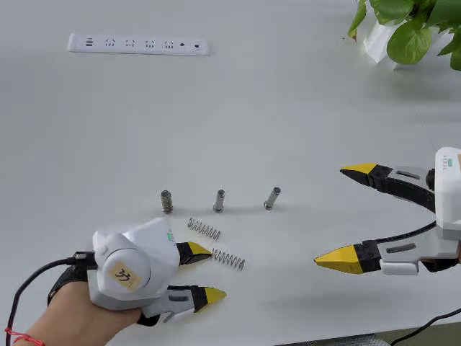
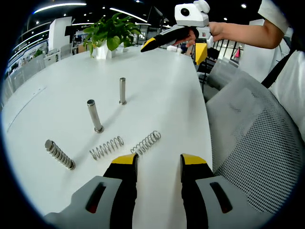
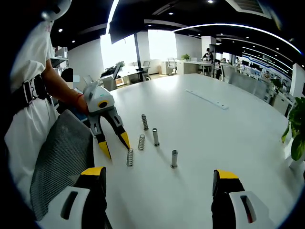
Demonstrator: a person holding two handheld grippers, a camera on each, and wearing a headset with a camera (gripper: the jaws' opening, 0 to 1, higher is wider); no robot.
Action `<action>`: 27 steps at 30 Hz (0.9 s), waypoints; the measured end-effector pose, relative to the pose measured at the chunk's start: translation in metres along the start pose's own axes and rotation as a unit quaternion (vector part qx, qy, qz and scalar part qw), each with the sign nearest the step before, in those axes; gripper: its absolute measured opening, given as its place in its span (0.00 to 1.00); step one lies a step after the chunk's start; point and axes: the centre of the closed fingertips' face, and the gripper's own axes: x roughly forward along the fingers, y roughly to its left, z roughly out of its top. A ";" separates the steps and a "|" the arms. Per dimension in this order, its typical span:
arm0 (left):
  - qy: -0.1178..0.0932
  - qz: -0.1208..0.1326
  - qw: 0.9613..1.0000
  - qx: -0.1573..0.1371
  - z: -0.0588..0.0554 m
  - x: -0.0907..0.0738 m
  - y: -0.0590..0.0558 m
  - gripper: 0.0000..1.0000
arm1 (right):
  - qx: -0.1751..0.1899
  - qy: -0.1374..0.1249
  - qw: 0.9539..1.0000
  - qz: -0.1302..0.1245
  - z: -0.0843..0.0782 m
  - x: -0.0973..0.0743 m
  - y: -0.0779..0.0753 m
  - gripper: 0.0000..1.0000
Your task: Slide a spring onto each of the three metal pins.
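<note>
Springs are in two places: one already sits around the left pin (image 1: 166,202), and two lie loose on the counter (image 1: 288,108), the far spring (image 1: 204,229) and the near spring (image 1: 228,259). The left tool (image 1: 216,272) is slightly spread and empty, one jaw tip just beside the near spring. I think it should pinch this spring near one end, leaving the other end free for the bare middle pin (image 1: 219,201). The right pin (image 1: 272,198) is bare too. The right tool (image 1: 329,216) is spread wide, well apart.

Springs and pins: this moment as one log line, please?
sprung pin: one | bare pins: two | loose springs: two, on table | left gripper: open, beside springs | right gripper: open, away
</note>
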 end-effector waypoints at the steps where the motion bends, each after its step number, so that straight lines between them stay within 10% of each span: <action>1: -0.001 0.000 1.000 0.001 0.001 0.000 -0.001 0.32 | 0.000 0.000 1.000 0.000 -0.001 0.000 0.000 0.93; 16: 0.006 -0.009 1.000 0.002 -0.001 -0.003 -0.006 0.32 | 0.004 0.001 1.000 -0.008 -0.004 -0.001 -0.005 0.91; 27: 0.031 0.006 0.997 0.072 0.006 0.000 0.007 0.28 | 0.008 0.000 1.000 -0.007 -0.005 0.001 -0.003 0.91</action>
